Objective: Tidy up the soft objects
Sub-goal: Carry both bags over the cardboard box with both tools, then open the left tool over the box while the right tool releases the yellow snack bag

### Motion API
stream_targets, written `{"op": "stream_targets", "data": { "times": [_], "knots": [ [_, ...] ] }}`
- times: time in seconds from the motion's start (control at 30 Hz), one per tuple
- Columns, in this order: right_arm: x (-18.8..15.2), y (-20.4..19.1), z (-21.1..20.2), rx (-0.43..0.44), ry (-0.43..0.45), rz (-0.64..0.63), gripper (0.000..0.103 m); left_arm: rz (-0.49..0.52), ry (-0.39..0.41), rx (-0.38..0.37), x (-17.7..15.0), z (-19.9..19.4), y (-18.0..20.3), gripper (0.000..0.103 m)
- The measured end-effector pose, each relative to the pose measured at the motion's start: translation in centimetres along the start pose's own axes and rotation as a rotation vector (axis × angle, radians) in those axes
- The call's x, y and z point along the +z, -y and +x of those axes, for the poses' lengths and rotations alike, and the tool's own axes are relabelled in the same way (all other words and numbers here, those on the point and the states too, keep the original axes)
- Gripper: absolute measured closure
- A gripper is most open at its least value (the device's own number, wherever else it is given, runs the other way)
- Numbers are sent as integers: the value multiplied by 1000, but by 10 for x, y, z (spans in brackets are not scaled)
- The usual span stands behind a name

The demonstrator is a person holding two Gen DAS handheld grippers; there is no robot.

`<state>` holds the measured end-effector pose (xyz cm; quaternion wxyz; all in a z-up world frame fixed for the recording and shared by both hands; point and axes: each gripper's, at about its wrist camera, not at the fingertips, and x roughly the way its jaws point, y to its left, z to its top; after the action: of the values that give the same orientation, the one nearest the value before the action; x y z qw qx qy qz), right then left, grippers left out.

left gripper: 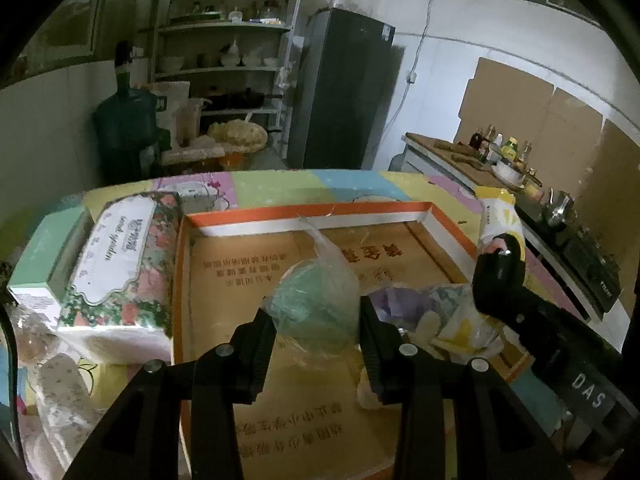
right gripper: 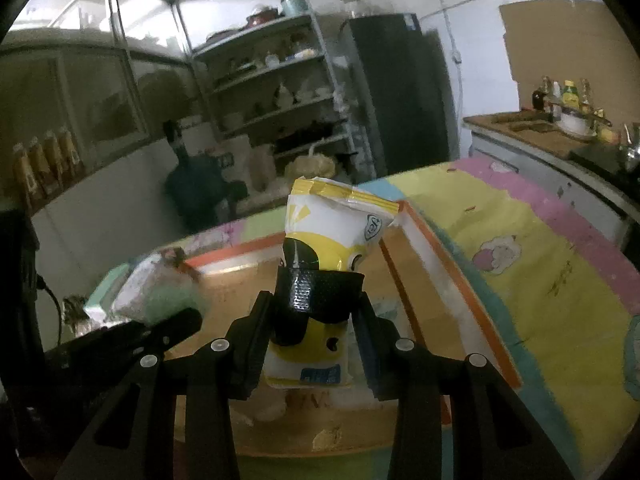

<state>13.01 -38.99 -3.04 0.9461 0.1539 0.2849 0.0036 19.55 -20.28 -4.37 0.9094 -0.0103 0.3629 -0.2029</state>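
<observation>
Left gripper [left gripper: 318, 332] jaws pinched a clear bag of green stuff [left gripper: 316, 304], right gripper [right gripper: 310, 328] jaws gripped a yellow-white pack [right gripper: 320, 240], both over the box lid [left gripper: 248, 216]; light, squashy, slippery film, so hold mid-body.

A cramped home kitchen: open shelving [left gripper: 224, 40] stacked with pots and bowls at upper centre, a dark refrigerator [left gripper: 340, 92] beside it, a large water jug [left gripper: 126, 120] at left, sauce bottles [left gripper: 500, 146] lining the right-hand counter [left gripper: 448, 156].
</observation>
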Motion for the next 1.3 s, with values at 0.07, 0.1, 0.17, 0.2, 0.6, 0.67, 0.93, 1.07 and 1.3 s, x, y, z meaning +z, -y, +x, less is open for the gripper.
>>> {"op": "stream_targets", "data": {
  "times": [0.07,0.1,0.17,0.2,0.6,0.67,0.93,1.07,1.3],
  "knots": [
    [-1,1,6,0,-16,-5,62,-1,-7,3,-1,4,0,63],
    [-2,1,8,-2,-22,-8,62,-1,-10,4,-1,6,0,63],
    [-2,1,11,-5,-26,-11,62,-1,-16,7,-2,9,0,63],
    [-2,1,12,-6,-29,-13,62,-2,-19,8,-2,11,0,63],
    [-5,0,33,-2,-87,-25,62,0,-58,26,-7,30,3,63],
    [-5,0,35,-3,-90,-26,61,-1,-62,28,-6,32,3,63],
    [-4,3,33,7,-84,-9,60,3,-62,30,-6,33,3,56],
    [-2,4,29,12,-67,1,50,0,-52,24,-5,32,4,43],
    [0,4,21,14,-46,10,48,17,-31,21,-5,22,9,35]
  ]
}}
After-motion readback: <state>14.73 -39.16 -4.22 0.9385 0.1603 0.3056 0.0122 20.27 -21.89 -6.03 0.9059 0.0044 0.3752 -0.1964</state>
